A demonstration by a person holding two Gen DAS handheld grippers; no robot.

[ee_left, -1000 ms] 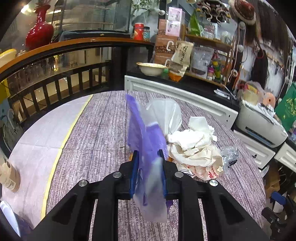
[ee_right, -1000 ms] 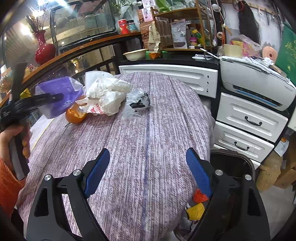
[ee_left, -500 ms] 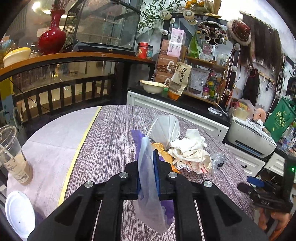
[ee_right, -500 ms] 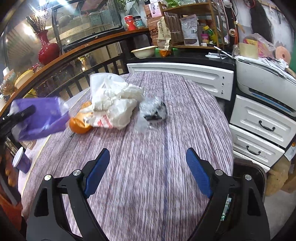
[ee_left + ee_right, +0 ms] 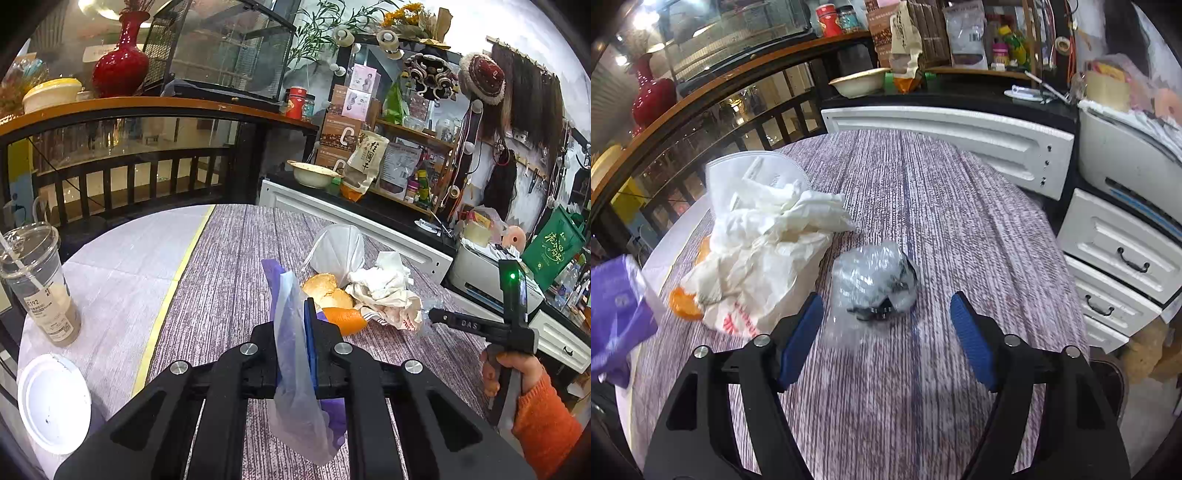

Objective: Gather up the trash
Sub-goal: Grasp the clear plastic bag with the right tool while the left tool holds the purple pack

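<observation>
Left wrist: milky drink (image 5: 55, 321) in plastic cup (image 5: 37, 280)

Bystanders at the edges
A red vase (image 5: 120, 61) stands far left; white drawers (image 5: 1123, 258) and a printer (image 5: 1126, 155) sit right.

Lying on the bench (image 5: 953, 206): a heap of crumpled paper (image 5: 768, 243) at left, with a face mask (image 5: 338, 249) behind it and a piece of peel (image 5: 683, 302) poking out at its left edge. Sitting just right of the heap: a wad of plastic wrap (image 5: 873, 277). Hanging at far left: a plastic bag (image 5: 295, 354). Standing on the bench's far left side: a lidded cup (image 5: 37, 280), with a loose lid (image 5: 53, 402) before it. Standing to the right of the bench: a set of drawers (image 5: 1123, 258).
</observation>
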